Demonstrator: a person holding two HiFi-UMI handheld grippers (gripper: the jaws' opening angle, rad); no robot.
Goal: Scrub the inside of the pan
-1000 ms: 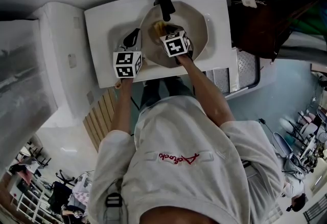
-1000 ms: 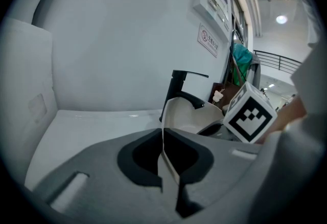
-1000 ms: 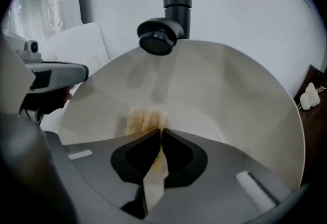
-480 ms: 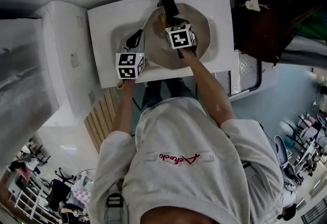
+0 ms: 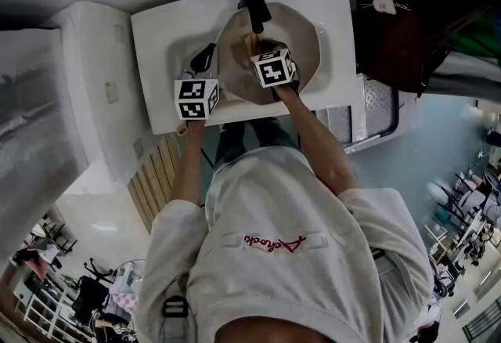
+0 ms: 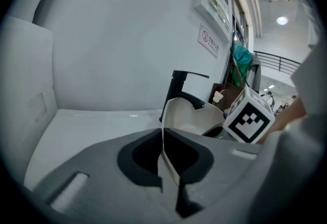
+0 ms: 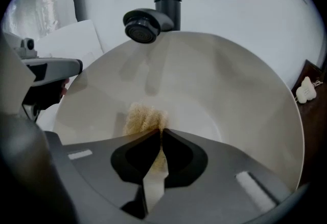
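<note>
A cream-coloured pan (image 5: 301, 40) sits tilted in the white sink under the black faucet (image 5: 252, 1). My left gripper (image 5: 205, 61) is shut on the pan's thin rim (image 6: 166, 159) at its left side, and the pan's bowl (image 6: 190, 114) rises beyond the jaws. My right gripper (image 5: 256, 46) reaches into the pan, shut on a yellow scrubber (image 7: 144, 118) that presses on the pan's inner wall (image 7: 230, 90). In the right gripper view my right gripper (image 7: 159, 135) sits just below the faucet head (image 7: 142, 26).
The white sink counter (image 5: 156, 44) meets a wall behind. A dark bag (image 5: 399, 28) stands right of the sink, and a metal grate (image 5: 376, 110) lies at the front right. My left gripper (image 7: 48, 72) shows at the pan's left edge.
My right gripper with the scrubber moved up the pan toward the faucet, then came back down to about where it was. The left gripper stayed shut on the rim.
</note>
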